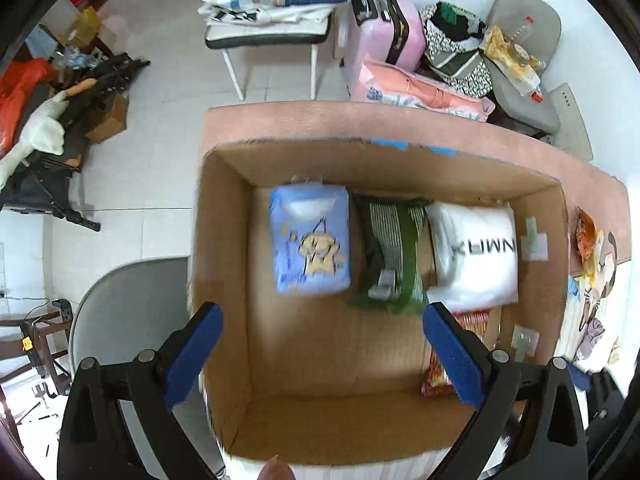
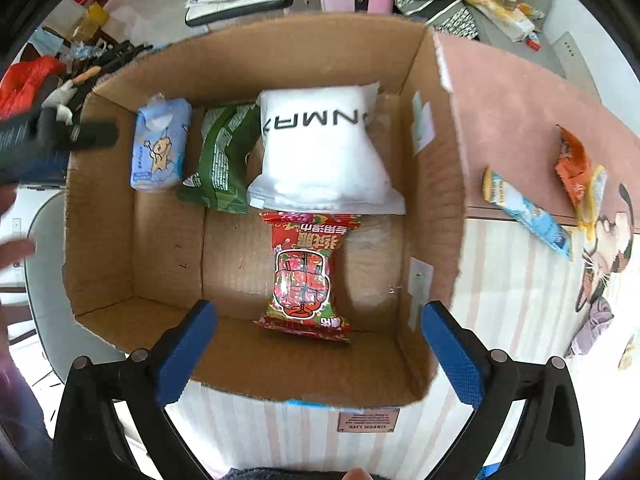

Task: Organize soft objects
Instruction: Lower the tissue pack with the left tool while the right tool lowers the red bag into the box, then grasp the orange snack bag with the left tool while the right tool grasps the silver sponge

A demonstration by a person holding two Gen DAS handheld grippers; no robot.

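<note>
A cardboard box [image 1: 224, 240] [image 2: 100, 248] sits on the table. Along its far wall lie a blue pack with a cartoon [image 1: 310, 240] [image 2: 160, 148], a green striped pack [image 1: 390, 248] [image 2: 224, 160] and a white pack with black letters [image 1: 476, 256] [image 2: 320, 152]. A red printed pack [image 2: 304, 272] lies in front of the white one; it shows partly behind my left finger in the left wrist view [image 1: 436, 376]. My left gripper [image 1: 320, 356] is open and empty above the box. My right gripper [image 2: 316, 356] is open and empty above the box's near wall.
On the table right of the box lie a long blue-and-white pack [image 2: 528, 212] and an orange pack [image 2: 576, 168] [image 1: 586, 236]. A pink cloth [image 2: 516, 108] covers the far table. Chairs, a pink suitcase [image 1: 384, 32] and bags stand beyond.
</note>
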